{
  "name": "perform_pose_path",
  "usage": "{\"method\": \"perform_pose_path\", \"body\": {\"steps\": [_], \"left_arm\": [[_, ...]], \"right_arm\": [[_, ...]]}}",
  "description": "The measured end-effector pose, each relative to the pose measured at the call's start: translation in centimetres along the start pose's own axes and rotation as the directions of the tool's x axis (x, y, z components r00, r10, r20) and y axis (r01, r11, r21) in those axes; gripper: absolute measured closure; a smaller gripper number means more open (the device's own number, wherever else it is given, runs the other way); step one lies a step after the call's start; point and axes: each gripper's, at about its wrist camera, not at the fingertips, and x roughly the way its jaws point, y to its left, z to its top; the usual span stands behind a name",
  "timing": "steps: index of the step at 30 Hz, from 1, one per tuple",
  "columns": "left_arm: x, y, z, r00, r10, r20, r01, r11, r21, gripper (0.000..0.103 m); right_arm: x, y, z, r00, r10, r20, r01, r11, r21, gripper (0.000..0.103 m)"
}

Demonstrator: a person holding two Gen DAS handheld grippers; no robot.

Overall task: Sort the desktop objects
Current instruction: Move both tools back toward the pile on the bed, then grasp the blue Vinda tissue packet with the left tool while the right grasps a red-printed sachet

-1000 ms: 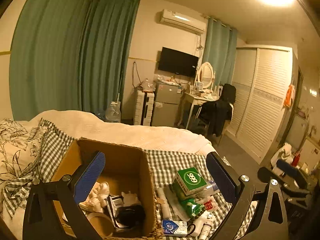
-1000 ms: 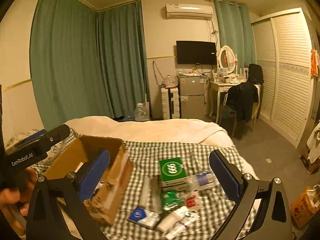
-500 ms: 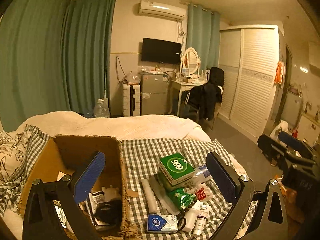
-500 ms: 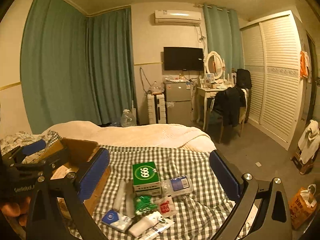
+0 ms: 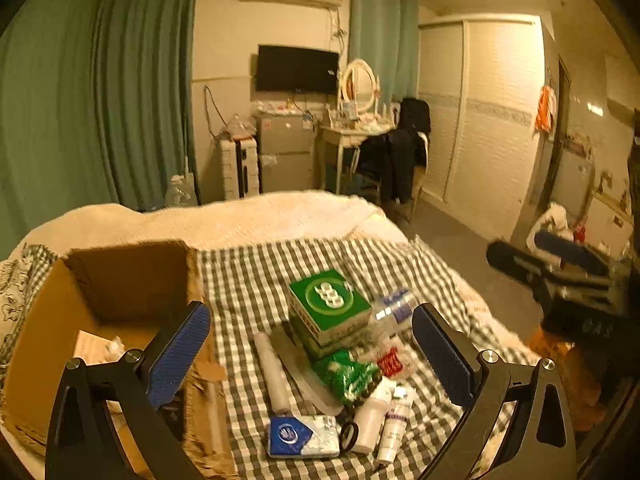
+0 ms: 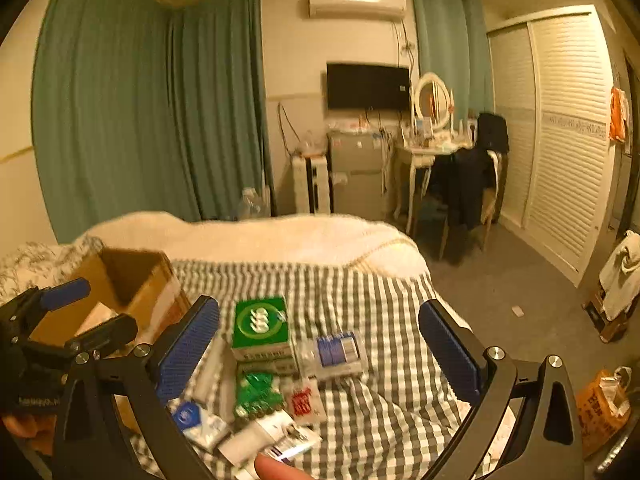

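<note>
Both grippers are held above a bed covered with a checked blanket (image 5: 256, 280). The left gripper (image 5: 312, 356) is seen spread wide, nothing between its blue pads, and the right gripper (image 6: 320, 348) is likewise spread and empty. In the left wrist view, an open cardboard box (image 5: 132, 280) is placed at 9 o'clock, with papers lying inside it (their kind cannot be told). A green carton (image 5: 328, 300) is stacked on another box near the centre of the frame, and a clear packet with blue print (image 5: 394, 308) lies touching it at 3 o'clock. At 6 o'clock of the carton a green foil pack (image 5: 348, 376), a small red-printed sachet (image 5: 390, 362), a white bottle (image 5: 370, 416), a white tube (image 5: 394, 428) and a blue-and-white packet (image 5: 304, 436) are clustered closely. A rolled clear sleeve (image 5: 272, 372) is laid just beside the foil pack at 9 o'clock. A fingertip (image 6: 276, 469) shows at the bottom edge of the right wrist view.
</note>
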Motion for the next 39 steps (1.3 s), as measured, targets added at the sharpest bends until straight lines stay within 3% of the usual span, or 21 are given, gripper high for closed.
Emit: {"method": "perform_pose_path", "body": {"steps": [9, 15, 18, 20, 22, 25, 32, 35, 37, 39], "left_arm": [[3.3, -2.4, -2.8, 0.993, -0.033, -0.114, 0.042, 0.996, 0.079, 0.001], [5.6, -2.9, -5.0, 0.974, -0.067, -0.217, 0.085, 0.993, 0.076, 0.007], [6.8, -2.7, -6.0, 0.963, -0.054, -0.263, 0.074, 0.995, 0.064, 0.007], [7.7, -2.1, -6.5, 0.950, -0.045, -0.309, 0.060, 0.997, 0.039, 0.007], [8.4, -1.4, -7.0, 0.936, -0.041, -0.349, 0.046, 0.999, 0.006, 0.007], [9.2, -0.4, -7.8, 0.918, -0.023, -0.396, 0.016, 1.000, -0.021, 0.007], [11.1, -0.5, -9.9, 0.869, 0.034, -0.494, -0.029, 0.999, 0.019, 0.014], [11.9, 0.7, -10.6, 0.841, 0.051, -0.538, -0.071, 0.997, -0.017, 0.030], [12.3, 1.5, -11.0, 0.829, 0.032, -0.559, -0.074, 0.996, -0.053, 0.031], [12.5, 1.2, -11.3, 0.821, 0.045, -0.569, -0.075, 0.997, -0.028, 0.031]], "right_arm": [[3.3, -3.0, -1.0, 0.986, -0.075, -0.146, 0.087, 0.993, 0.075, 0.003], [4.7, -4.7, -1.2, 0.980, -0.089, -0.177, 0.115, 0.983, 0.146, 0.003], [5.8, -4.4, -1.9, 0.983, -0.036, -0.178, 0.057, 0.992, 0.111, 0.003], [6.4, -3.7, -2.5, 0.982, 0.112, -0.153, -0.106, 0.993, 0.045, 0.003], [7.3, -3.2, -3.1, 0.966, 0.169, -0.194, -0.166, 0.986, 0.031, 0.003], [8.9, -3.0, -3.9, 0.952, 0.135, -0.275, -0.131, 0.991, 0.033, 0.003], [13.4, -2.2, -7.0, 0.883, 0.059, -0.467, -0.077, 0.997, -0.019, 0.003], [14.4, -1.8, -7.8, 0.871, 0.029, -0.490, -0.066, 0.996, -0.058, 0.003], [14.7, -1.7, -8.1, 0.865, 0.035, -0.500, -0.073, 0.996, -0.055, 0.003], [15.2, -1.7, -8.4, 0.857, 0.045, -0.513, -0.079, 0.996, -0.043, 0.004]]}}
